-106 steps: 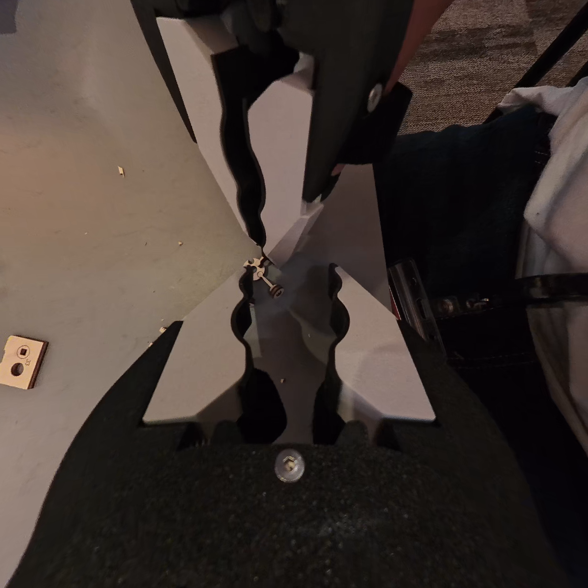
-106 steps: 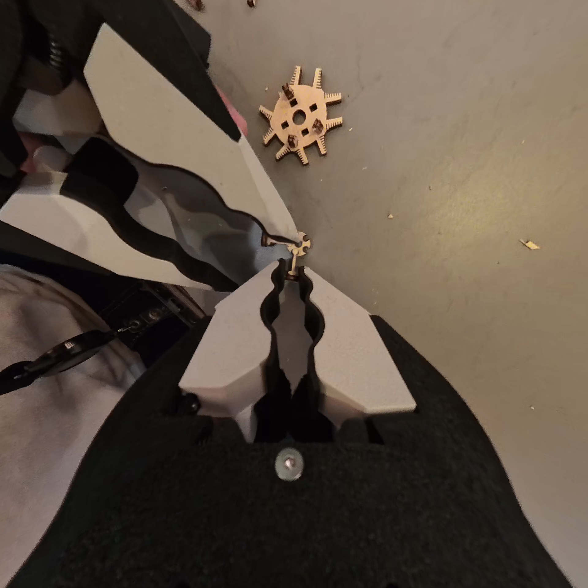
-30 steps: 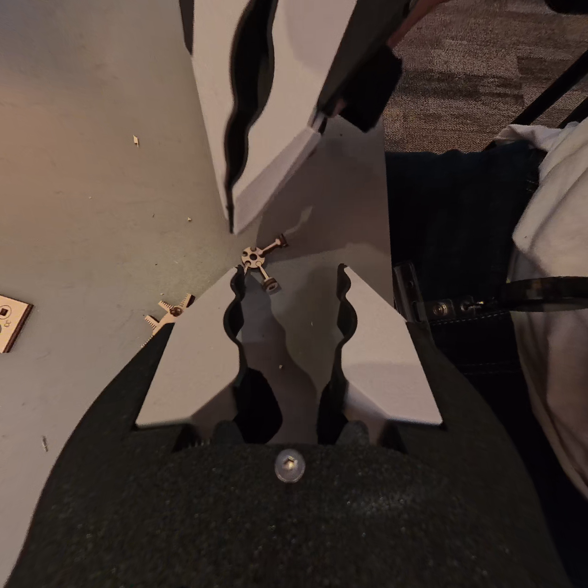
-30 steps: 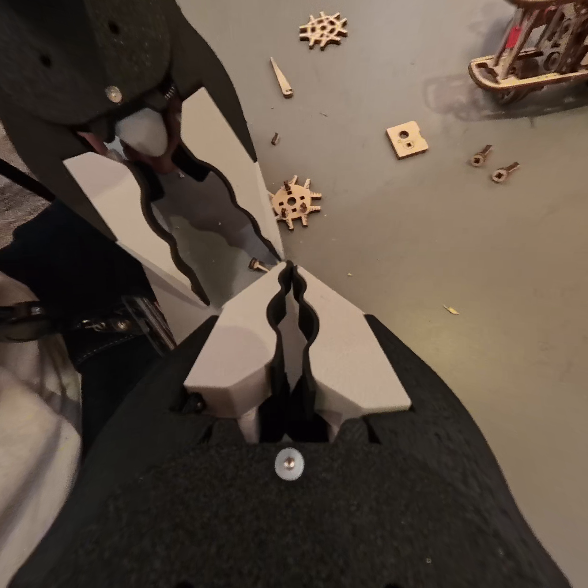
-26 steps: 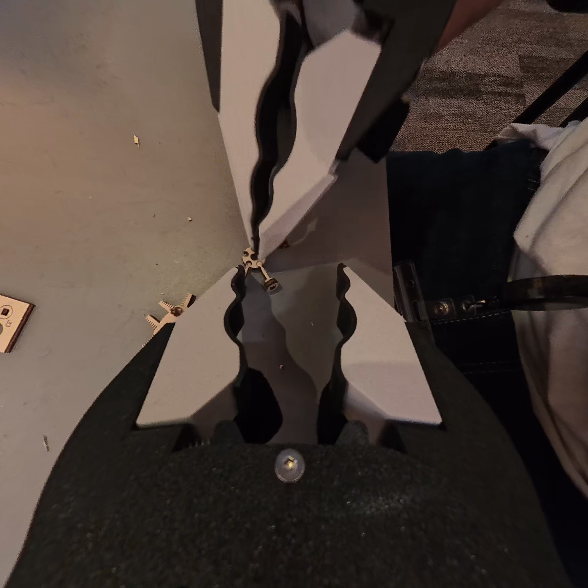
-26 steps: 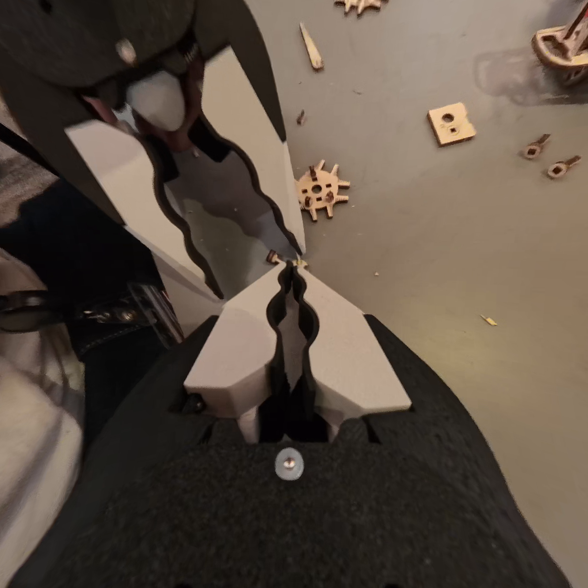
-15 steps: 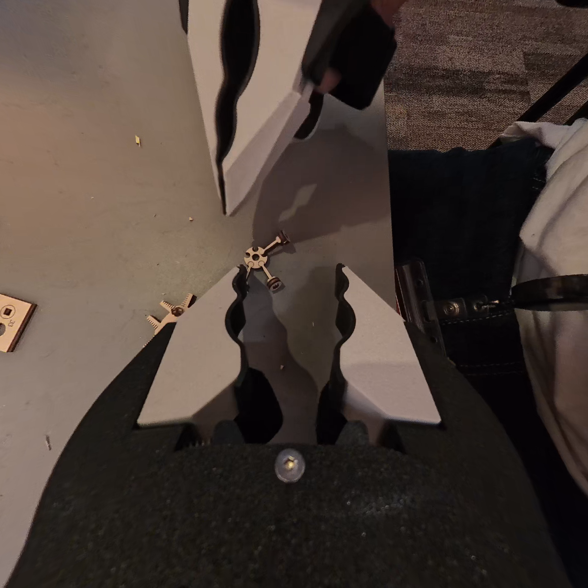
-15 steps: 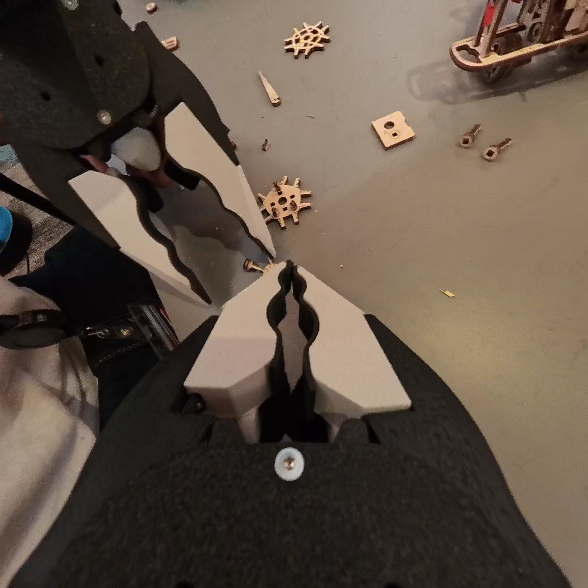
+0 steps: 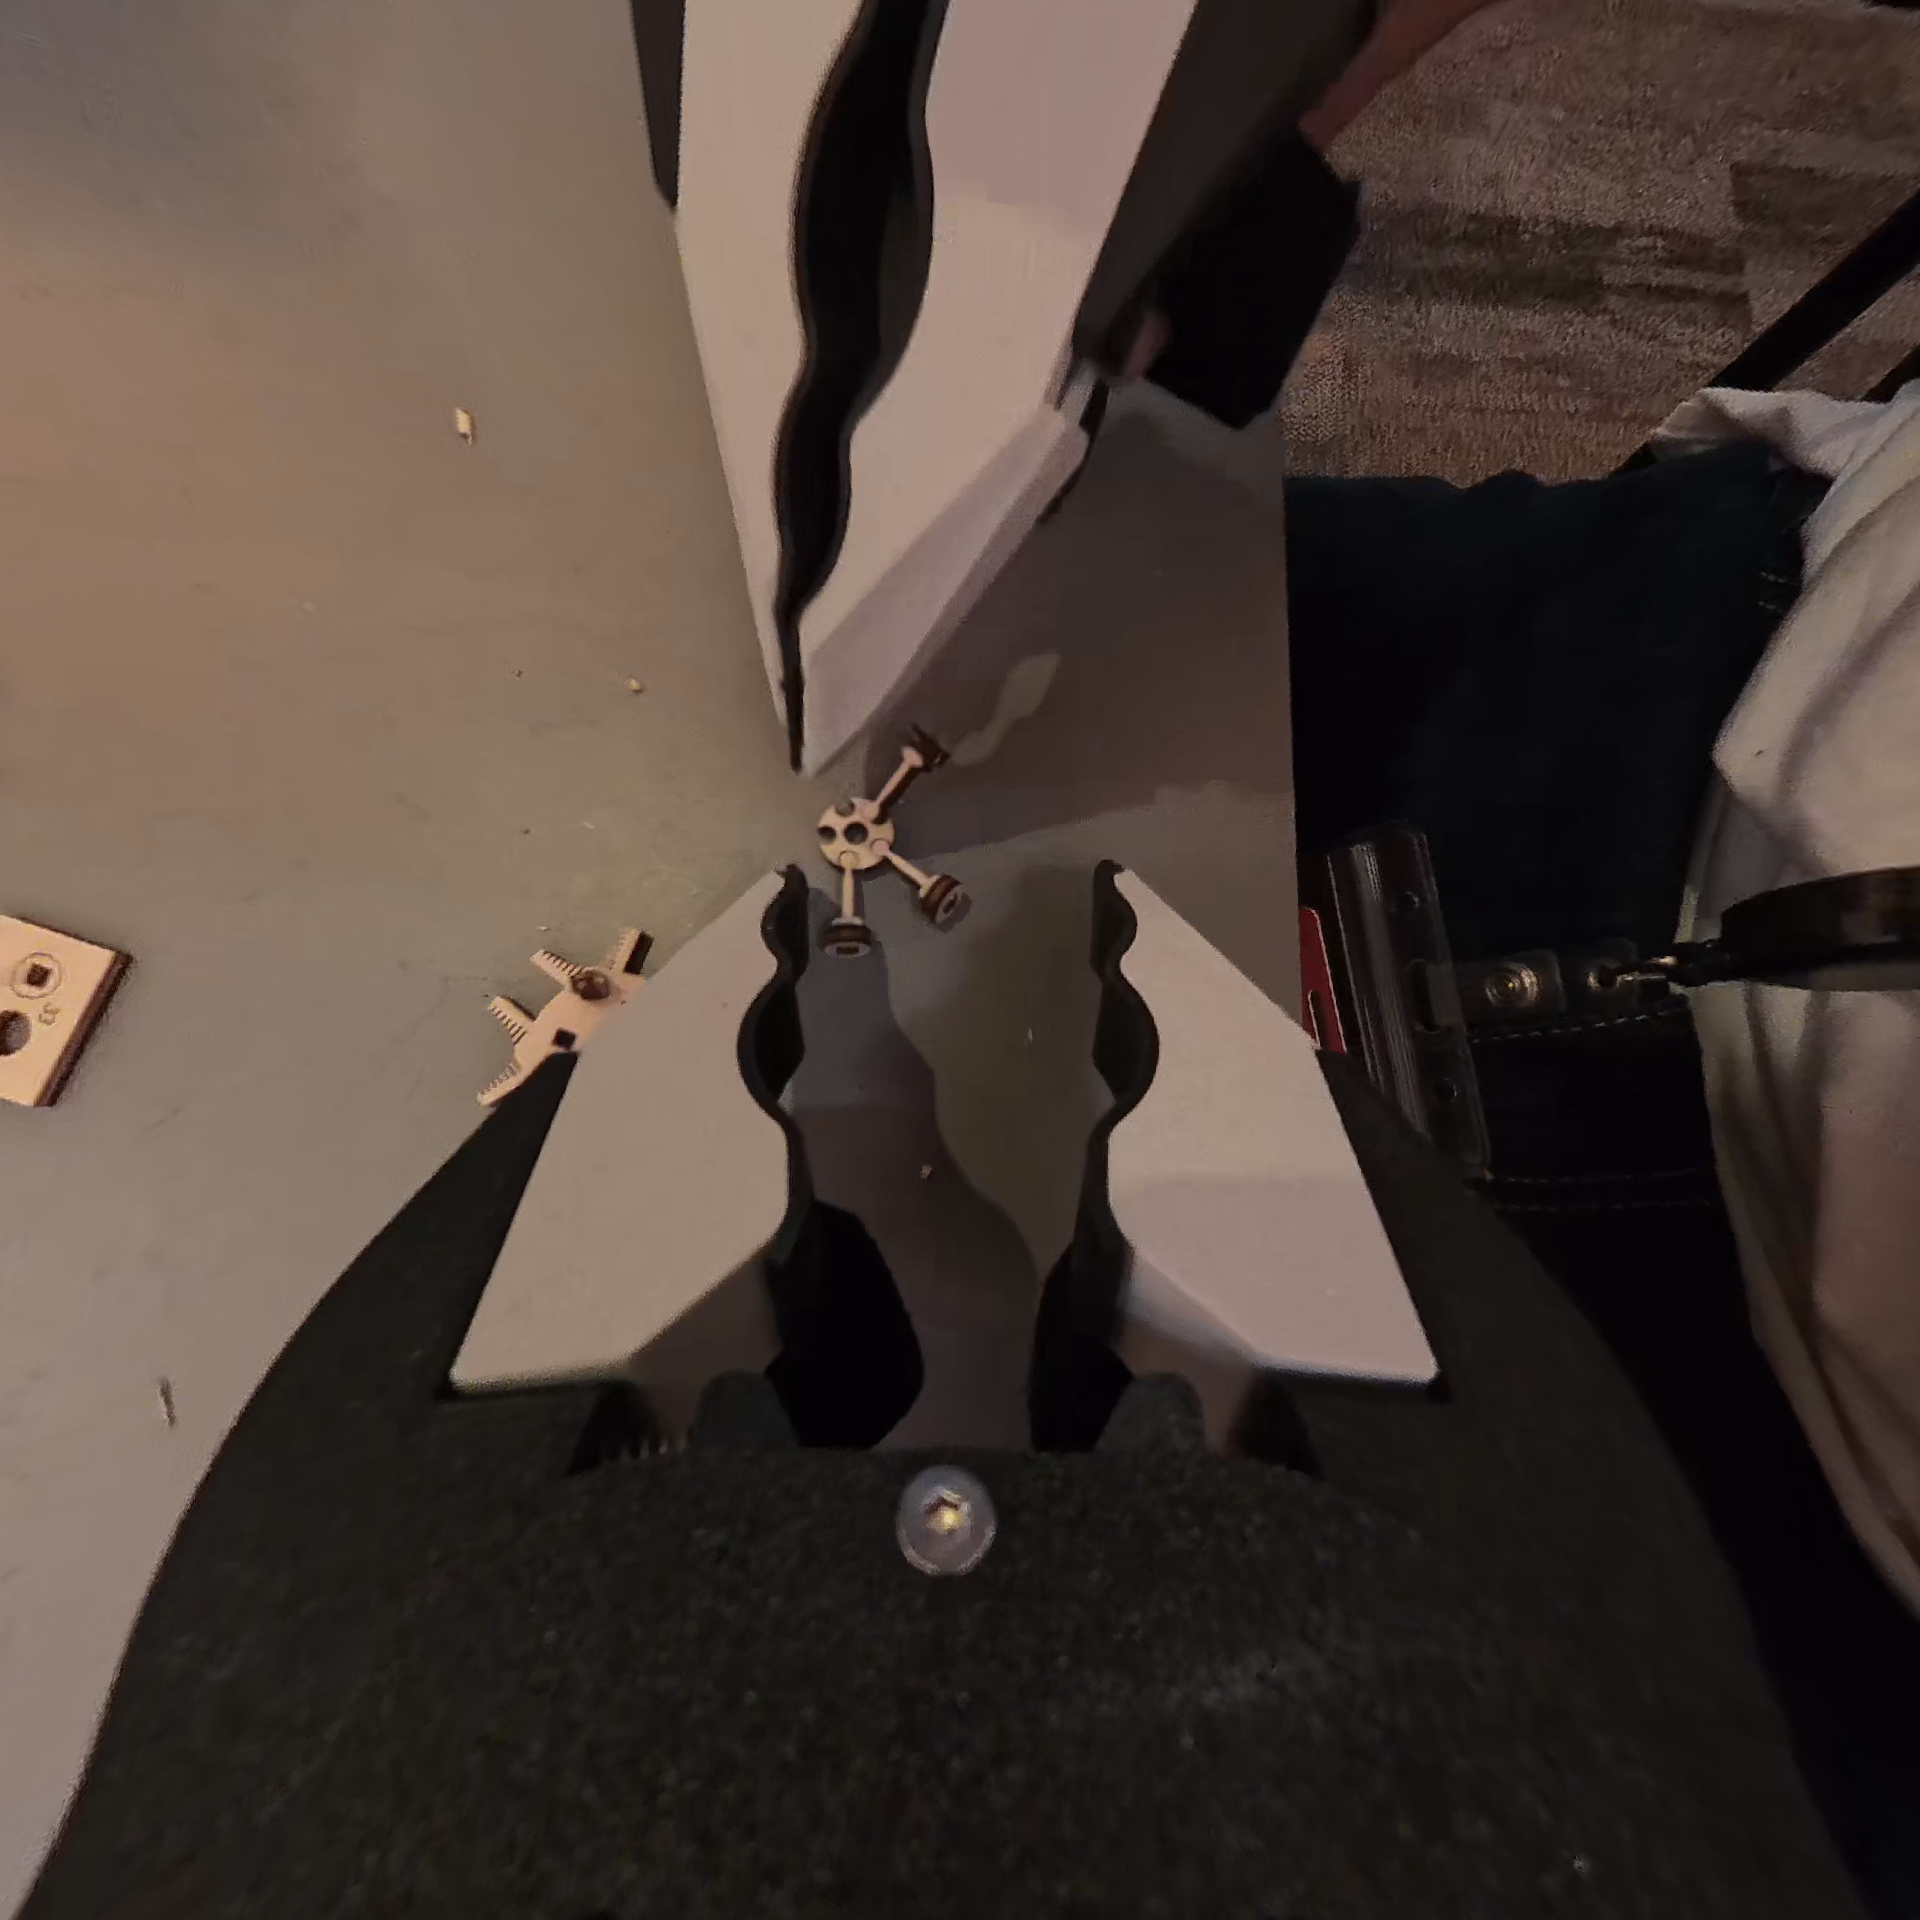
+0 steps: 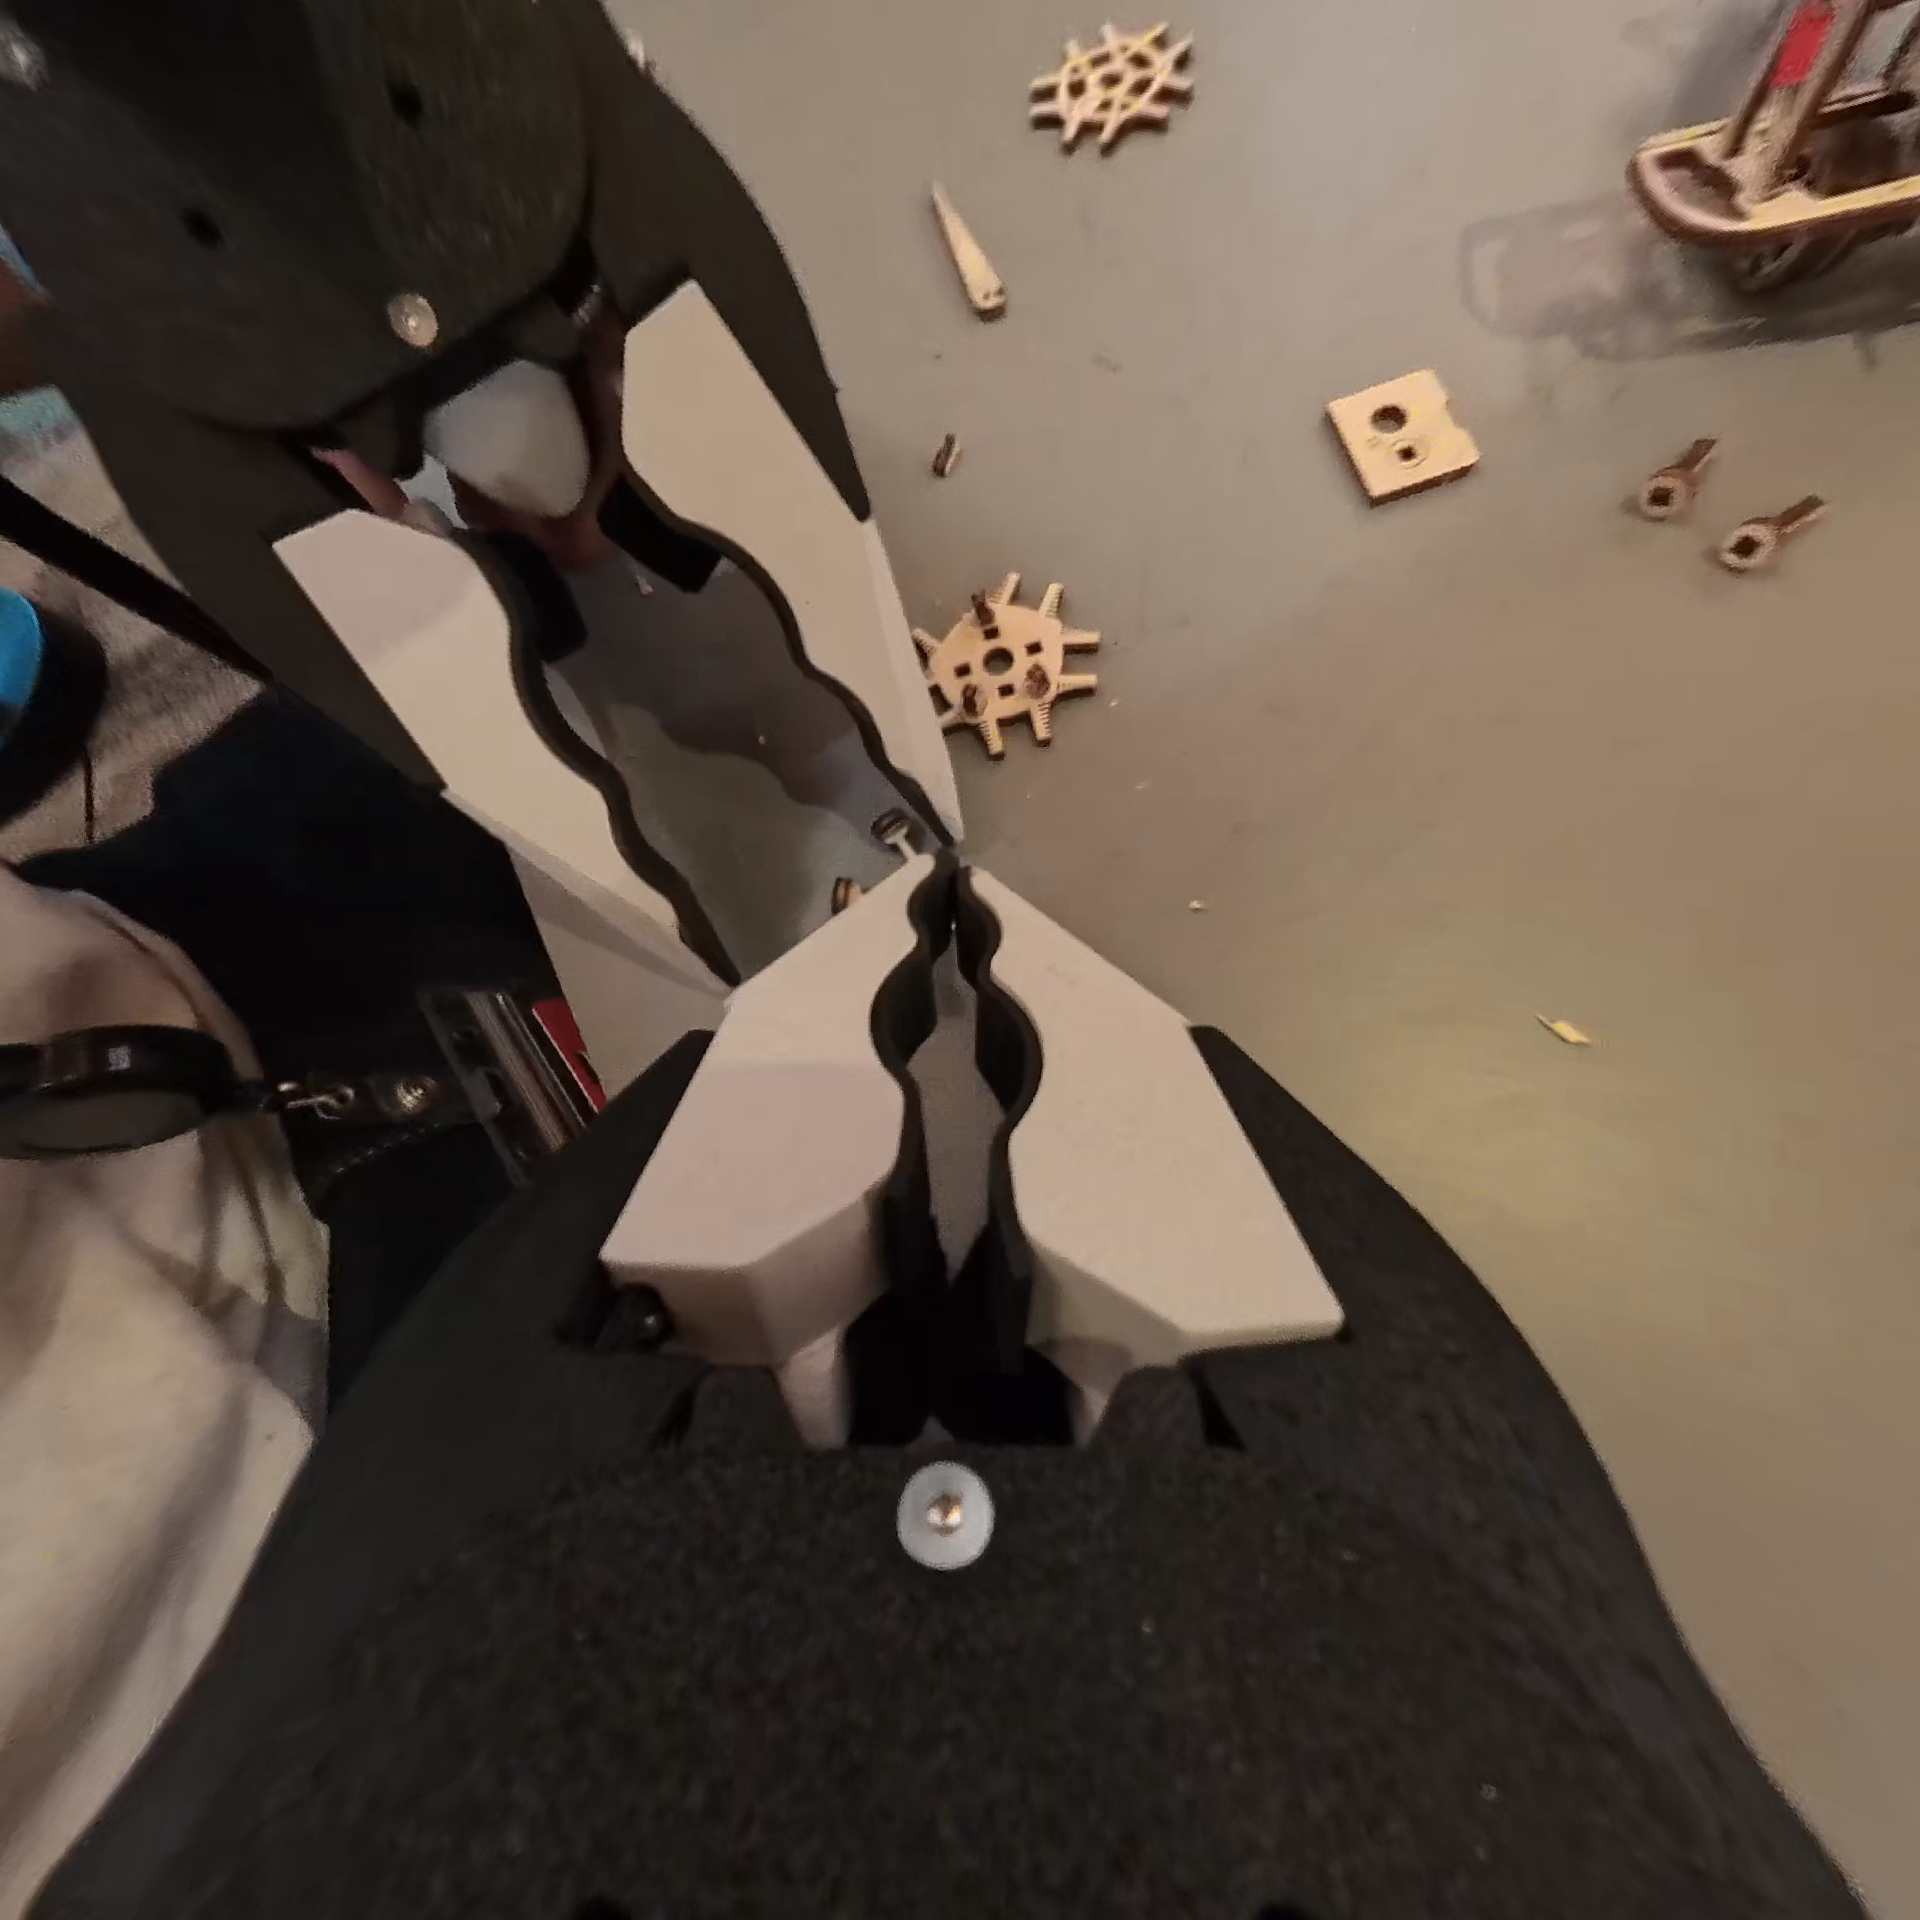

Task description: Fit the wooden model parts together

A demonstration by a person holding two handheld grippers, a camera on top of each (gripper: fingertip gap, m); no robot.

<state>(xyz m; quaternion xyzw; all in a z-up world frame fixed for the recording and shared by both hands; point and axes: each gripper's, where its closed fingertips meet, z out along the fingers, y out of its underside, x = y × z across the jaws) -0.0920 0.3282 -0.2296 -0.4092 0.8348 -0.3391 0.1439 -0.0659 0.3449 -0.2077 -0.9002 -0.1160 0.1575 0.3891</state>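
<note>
A small wooden hub with three spokes (image 9: 857,831) lies on the grey table (image 9: 312,623), near its edge. My left gripper (image 9: 945,883) is open and empty, with the hub just ahead of its left fingertip. My right gripper (image 10: 951,873) is shut with nothing seen in it. In the left wrist view it (image 9: 795,743) reaches in from above, its tip just beyond the hub. In the right wrist view only two spoke ends (image 10: 888,826) show between the left gripper's fingers (image 10: 831,899); the rest of the hub is hidden.
A toothed wooden disc (image 10: 1003,665) lies just beyond the left gripper. Farther off are a square plate (image 10: 1403,436), two small pins (image 10: 1720,509), a wedge (image 10: 966,249), a spoked wheel (image 10: 1112,73) and a part-built model (image 10: 1787,177). A person's lap (image 9: 1558,727) is past the table edge. The grippers are tip to tip, or close to it. Between my left fingertips and the toothed wooden disc (image 10: 1003,665) there is roughly 4 cm.
3.5 s ago both grippers met at the hub, the right one shut on a spoke; now the hub lies free. In the last half second the right gripper has come back closer to it.
</note>
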